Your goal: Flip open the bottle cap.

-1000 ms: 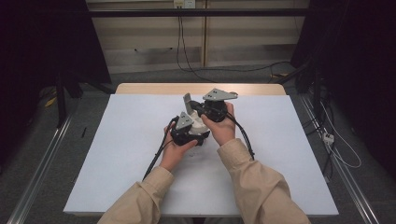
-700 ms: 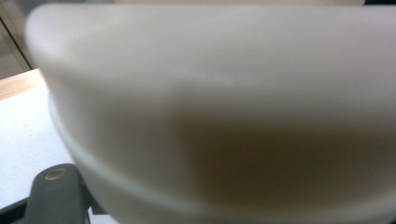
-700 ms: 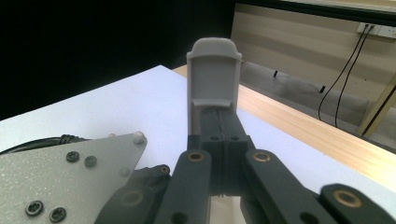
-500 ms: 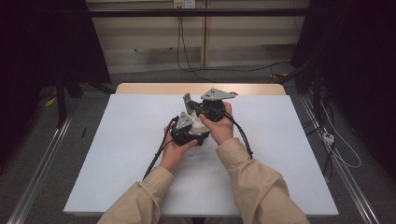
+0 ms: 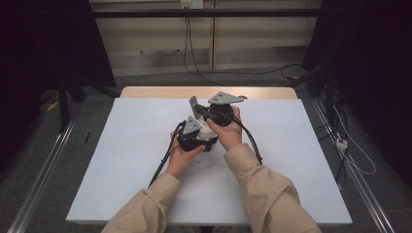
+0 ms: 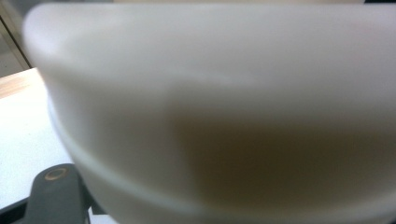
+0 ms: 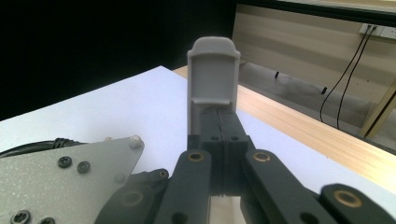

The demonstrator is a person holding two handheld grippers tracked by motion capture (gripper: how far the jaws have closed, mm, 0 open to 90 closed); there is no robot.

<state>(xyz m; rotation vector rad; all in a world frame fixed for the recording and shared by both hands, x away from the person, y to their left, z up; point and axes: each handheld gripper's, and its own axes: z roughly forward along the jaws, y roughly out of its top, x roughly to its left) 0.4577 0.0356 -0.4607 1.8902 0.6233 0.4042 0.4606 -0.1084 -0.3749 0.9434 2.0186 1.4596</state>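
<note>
1. The person's forearms, in beige sleeves (image 5: 265, 194), reach over a white worktop (image 5: 121, 160) with a bare wooden strip (image 5: 160, 92) along its far edge.
2. The left hand (image 5: 182, 158) holds the left tongs (image 5: 194, 136) near the middle of the worktop, and the right hand (image 5: 228, 133) holds the right tongs (image 5: 200, 112) just beyond them. The two tools are close enough to touch or nearly touch.
3. In the right gripper view, the right tongs (image 7: 223, 114) are clamped together on the lower end of a grey plastic piece (image 7: 214, 74). It is a flat tab with a rounded top, standing upright out of the black jaws.
4. From above, that grey plastic piece (image 5: 194, 104) sticks out at the left end of the right tongs. It is lifted off the worktop and sits above the far side of the left tongs.
5. The left gripper view is taken up by a pale, blurred surface (image 6: 224, 116) pressed very near the lens. I cannot tell what it is, nor whether the left tongs are open or closed.
6. One dark jaw link with a brass rivet (image 6: 56, 196) shows at that view's lower left, with white worktop (image 6: 23, 140) behind it.
7. A black cable (image 5: 163, 162) trails from the left tongs toward the person.
</note>
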